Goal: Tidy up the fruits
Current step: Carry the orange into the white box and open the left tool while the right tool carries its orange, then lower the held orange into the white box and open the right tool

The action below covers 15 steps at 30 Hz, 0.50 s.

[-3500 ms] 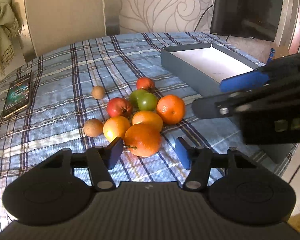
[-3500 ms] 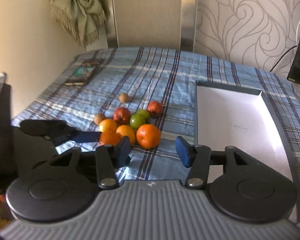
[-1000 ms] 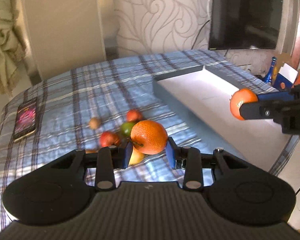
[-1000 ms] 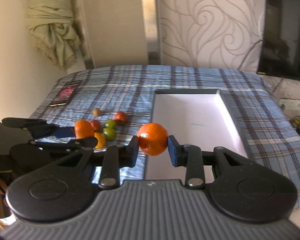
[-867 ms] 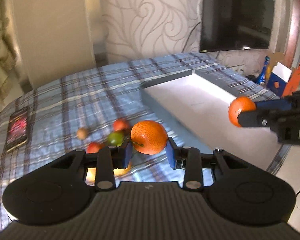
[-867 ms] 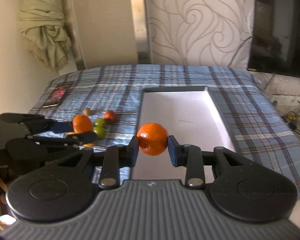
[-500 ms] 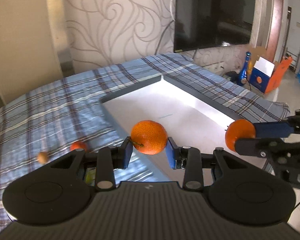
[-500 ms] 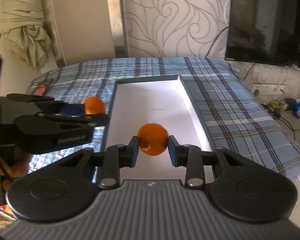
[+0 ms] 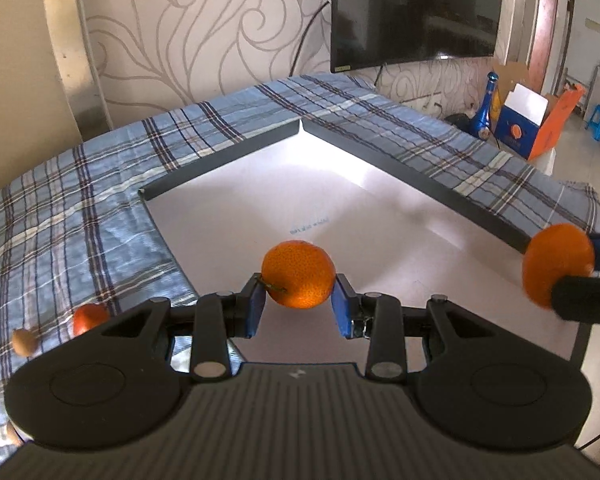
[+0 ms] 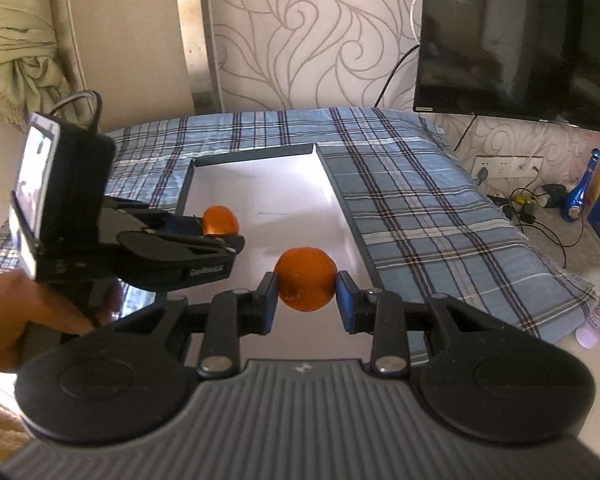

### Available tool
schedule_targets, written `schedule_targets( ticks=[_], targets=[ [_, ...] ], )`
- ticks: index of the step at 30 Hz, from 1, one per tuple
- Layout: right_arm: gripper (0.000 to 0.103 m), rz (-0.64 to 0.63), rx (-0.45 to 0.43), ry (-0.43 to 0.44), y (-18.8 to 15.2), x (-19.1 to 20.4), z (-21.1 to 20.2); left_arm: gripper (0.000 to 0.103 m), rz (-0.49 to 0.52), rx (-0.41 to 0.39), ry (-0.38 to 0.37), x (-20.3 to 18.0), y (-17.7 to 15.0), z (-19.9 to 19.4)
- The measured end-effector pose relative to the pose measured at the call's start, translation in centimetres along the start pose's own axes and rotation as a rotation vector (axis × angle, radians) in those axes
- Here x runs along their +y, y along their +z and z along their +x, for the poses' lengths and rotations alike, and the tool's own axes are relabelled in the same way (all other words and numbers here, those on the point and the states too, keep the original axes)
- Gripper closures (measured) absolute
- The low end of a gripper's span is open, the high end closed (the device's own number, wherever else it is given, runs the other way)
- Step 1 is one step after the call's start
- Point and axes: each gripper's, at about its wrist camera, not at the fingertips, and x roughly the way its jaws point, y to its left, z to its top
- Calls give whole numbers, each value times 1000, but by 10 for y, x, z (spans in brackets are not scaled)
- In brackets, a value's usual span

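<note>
My left gripper [image 9: 297,304] is shut on an orange [image 9: 297,279] and holds it above the near part of the grey box with a white floor [image 9: 340,208]. My right gripper [image 10: 307,298] is shut on a second orange [image 10: 306,279], also above the box [image 10: 259,196]. The right gripper's orange shows at the right edge of the left wrist view [image 9: 556,264]. The left gripper and its orange [image 10: 219,220] show at the left of the right wrist view. A red fruit [image 9: 89,317] and a small brown fruit [image 9: 24,343] lie on the plaid cloth left of the box.
The box sits on a blue plaid cloth [image 9: 79,208] over a table. A dark TV [image 10: 516,40] hangs on the wall behind. A blue bottle [image 9: 484,116] and cardboard boxes [image 9: 528,120] stand on the floor to the right. My hand [image 10: 23,320] holds the left gripper.
Both grippers have moved right from the fruit pile to above the box, each carrying its orange. The fruit pile has slid out of the left wrist view at the left.
</note>
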Motion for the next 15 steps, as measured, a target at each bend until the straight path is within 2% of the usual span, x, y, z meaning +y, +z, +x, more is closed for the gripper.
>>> schedule_targets(
  ticks=[7,9,10,11,15],
  targets=[
    [69,5,12,0,3,-2,8,60,29,-6,16,-3,-1,4],
    [69,1,14,2,3,-3,11,49,17,-14,12,-2,-1,1],
    [69,0,16,2,4,-2,13,35,10,-25,11,-1,-1,-2],
    [69,2,17,3,4,-2,14,28,7,-37,14,0,-1,-5],
    [69,15,30,11,5,-5,25,25,25,-73,21,0,-1,-15]
  ],
)
